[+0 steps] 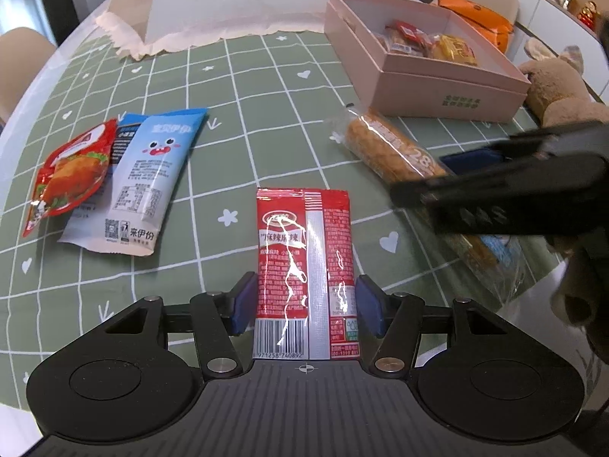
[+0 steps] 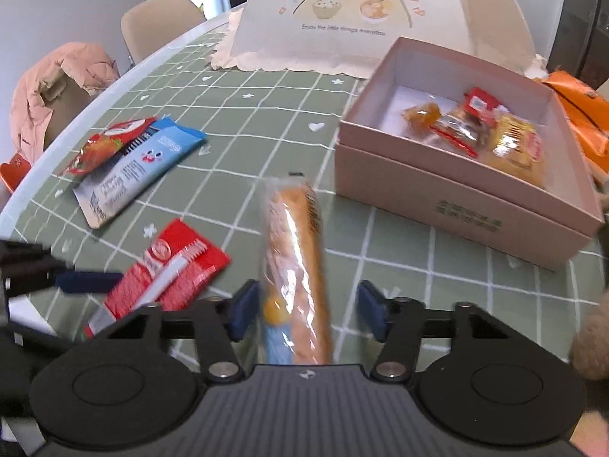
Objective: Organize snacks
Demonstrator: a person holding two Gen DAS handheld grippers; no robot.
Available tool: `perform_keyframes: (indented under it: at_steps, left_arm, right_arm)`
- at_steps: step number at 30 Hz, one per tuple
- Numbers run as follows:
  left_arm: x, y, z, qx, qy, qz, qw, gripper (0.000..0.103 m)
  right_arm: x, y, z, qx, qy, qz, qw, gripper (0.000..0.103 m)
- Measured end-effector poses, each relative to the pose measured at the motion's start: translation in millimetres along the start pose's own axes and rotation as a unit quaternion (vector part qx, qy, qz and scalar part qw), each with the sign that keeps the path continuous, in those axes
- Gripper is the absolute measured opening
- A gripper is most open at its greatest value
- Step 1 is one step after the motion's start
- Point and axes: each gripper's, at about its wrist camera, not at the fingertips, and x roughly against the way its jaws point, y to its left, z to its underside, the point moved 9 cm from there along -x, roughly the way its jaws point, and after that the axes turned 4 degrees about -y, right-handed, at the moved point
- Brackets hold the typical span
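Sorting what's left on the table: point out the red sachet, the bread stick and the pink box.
red sachet (image 1: 300, 251): left wrist view, middle of the wrapper's printed face.
bread stick (image 2: 298, 266): right wrist view, middle of the loaf.
pink box (image 2: 449, 198): right wrist view, front outer wall.

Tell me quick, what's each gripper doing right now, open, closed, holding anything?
Left gripper: open, jaws either side of the flat red foil snack packet, not clamped.
Right gripper: open, jaws straddling the long clear-wrapped bread roll, not gripped.
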Motion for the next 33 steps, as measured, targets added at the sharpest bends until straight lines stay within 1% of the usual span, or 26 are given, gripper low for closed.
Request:
perform_keyframes:
  at_steps: [1,4,7,9,11,12,14,15,17,19,20,22,24,25,26,28,31,33]
  left_arm:
    - [1,-1,1,-0.001,0.001,0.001,1.0000,0.062]
    - [3,0,5,-0.002,0.001,0.008,1.0000,0.062]
    - [5,1,7,0.001,0.001,0.014,0.9999,0.062]
    - [5,1,8,0.000,0.003,0.015,0.9999,0.062]
    - [6,0,9,-0.002,0.005,0.014,0.9999,0.062]
    - [6,0,9,-0.003,0.005,0.012,0.9999,0.062]
    - [5,-1,9,-0.006,0.004,0.006,1.0000,0.062]
    - [5,-2,9,-0.006,0.004,0.004,1.0000,0.061]
    - [5,-2,9,-0.001,0.004,0.005,1.0000,0.059]
    - [6,-2,8,0.007,0.005,0.013,0.9999,0.056]
    - [5,-1,7,0.008,0.006,0.017,0.9998,0.055]
    - [5,-3,7,0.004,0.006,0.017,0.9998,0.055]
    - [4,-6,7,-0.008,0.006,0.014,0.9999,0.055]
    - [3,-7,7,-0.013,0.006,0.013,0.9998,0.056]
    - [3,-8,6,-0.019,0.007,0.011,0.9997,0.056]
    - [2,-9,7,-0.026,0.008,0.008,0.9996,0.057]
    - [2,-11,8,-0.029,0.005,0.006,0.9995,0.059]
    - [3,-11,8,-0.029,0.003,0.006,0.9996,0.060]
  right_arm:
    - [0,2,0,0.001,0.003,-0.003,1.000,0.034]
    - [8,7,2,0.004,0.000,-0.014,1.000,0.032]
    - [21,5,9,-0.008,0.005,-0.032,0.999,0.030]
    - [30,0,13,-0.020,0.004,-0.031,0.999,0.028]
    - [42,-8,17,-0.033,-0.001,-0.026,0.999,0.024]
    - [49,-13,18,-0.041,-0.006,-0.022,0.999,0.023]
    - [64,-25,18,-0.061,-0.018,-0.017,0.998,0.014]
    - [71,-30,17,-0.071,-0.024,-0.015,0.997,0.013]
    - [88,-42,11,-0.088,-0.045,-0.008,0.995,0.012]
    - [104,-54,5,-0.101,-0.067,0.001,0.993,0.012]
    - [111,-59,2,-0.106,-0.077,0.002,0.991,0.012]
    - [117,-62,-1,-0.099,-0.088,0.003,0.991,0.012]
    - [114,-59,-2,-0.078,-0.088,0.019,0.993,0.015]
    - [109,-56,-1,-0.069,-0.081,0.020,0.994,0.024]
    - [104,-52,-1,-0.066,-0.075,0.018,0.995,0.040]
    - [89,-44,1,-0.068,-0.063,0.010,0.996,0.055]
    - [65,-27,2,-0.050,-0.037,0.001,0.998,0.057]
    - [51,-16,4,-0.032,-0.022,0.007,0.999,0.062]
